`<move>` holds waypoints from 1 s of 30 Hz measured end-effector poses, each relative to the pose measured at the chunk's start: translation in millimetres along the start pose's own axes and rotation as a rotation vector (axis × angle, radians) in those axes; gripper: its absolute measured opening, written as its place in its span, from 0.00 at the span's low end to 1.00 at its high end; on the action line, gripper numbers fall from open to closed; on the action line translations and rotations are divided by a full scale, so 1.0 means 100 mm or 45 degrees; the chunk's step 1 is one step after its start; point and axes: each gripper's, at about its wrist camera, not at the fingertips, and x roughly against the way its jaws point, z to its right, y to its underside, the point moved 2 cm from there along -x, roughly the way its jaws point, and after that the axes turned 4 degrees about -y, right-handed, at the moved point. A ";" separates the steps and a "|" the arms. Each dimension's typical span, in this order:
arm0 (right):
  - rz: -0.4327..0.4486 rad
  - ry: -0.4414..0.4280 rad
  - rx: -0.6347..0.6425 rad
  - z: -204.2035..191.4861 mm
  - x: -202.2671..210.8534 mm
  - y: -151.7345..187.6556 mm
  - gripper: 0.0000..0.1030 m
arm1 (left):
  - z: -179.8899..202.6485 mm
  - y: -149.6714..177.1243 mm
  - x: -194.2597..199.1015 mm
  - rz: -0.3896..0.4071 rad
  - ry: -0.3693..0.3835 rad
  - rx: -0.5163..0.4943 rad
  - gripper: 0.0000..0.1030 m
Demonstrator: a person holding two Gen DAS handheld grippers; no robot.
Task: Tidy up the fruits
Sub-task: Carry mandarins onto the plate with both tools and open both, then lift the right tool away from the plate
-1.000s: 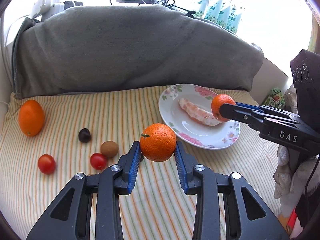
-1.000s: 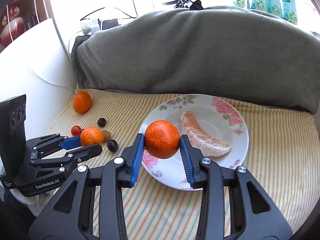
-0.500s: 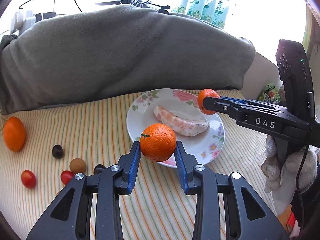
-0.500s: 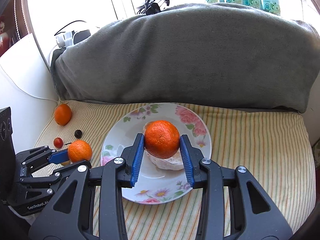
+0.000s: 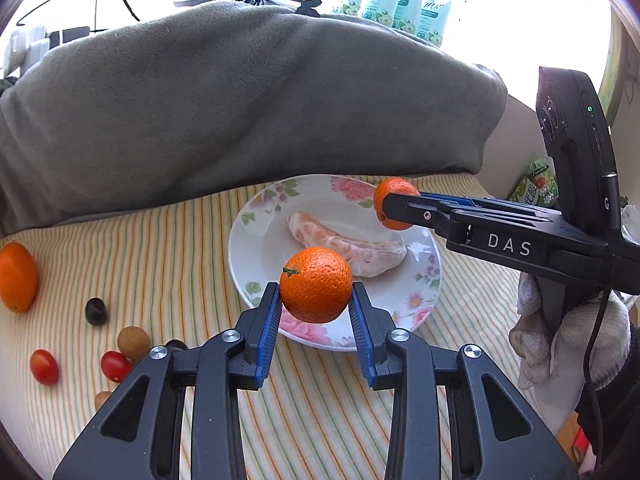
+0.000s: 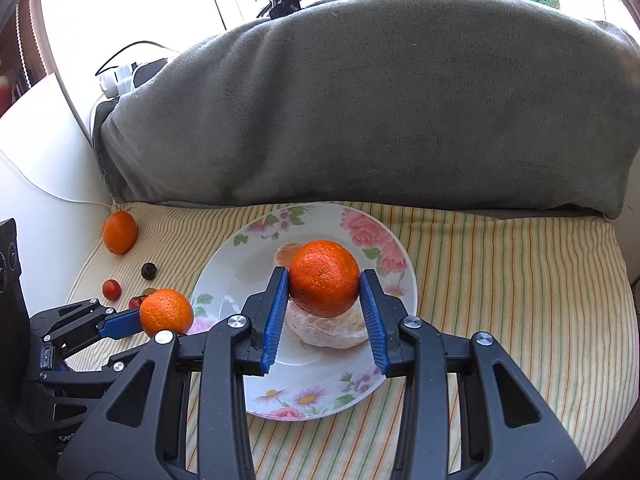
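Observation:
My left gripper (image 5: 316, 308) is shut on a mandarin (image 5: 316, 284) and holds it above the near left rim of a flowered white plate (image 5: 256, 240). My right gripper (image 6: 325, 304) is shut on a second mandarin (image 6: 324, 278) above the middle of the plate (image 6: 384, 376). A peeled pomelo segment (image 5: 360, 248) lies on the plate. The right gripper's mandarin (image 5: 390, 200) shows over the plate's far right rim in the left wrist view. The left gripper's mandarin (image 6: 166, 312) shows at the plate's left edge in the right wrist view.
On the striped cloth (image 5: 168, 248) left of the plate lie a large orange (image 5: 16, 278), a dark grape (image 5: 96, 311), a brown longan (image 5: 133, 339) and two cherry tomatoes (image 5: 44, 366). A grey blanket (image 5: 240, 112) rises behind. A juice carton (image 5: 536, 188) stands at the right.
Both grippers have moved over the plate with their mandarins. The left came from the cloth to the plate's near rim; the right came to the plate's middle.

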 end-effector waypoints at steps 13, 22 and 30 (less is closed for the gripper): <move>0.003 0.011 0.003 0.01 0.00 0.01 0.39 | 0.02 -0.01 -0.05 -0.017 0.013 0.002 0.32; 0.038 0.034 0.003 0.01 0.08 -0.03 0.61 | 0.03 -0.02 -0.01 0.002 0.010 -0.005 0.55; 0.051 0.040 -0.010 0.03 0.11 -0.04 0.73 | 0.06 -0.04 0.05 0.016 -0.001 -0.013 0.67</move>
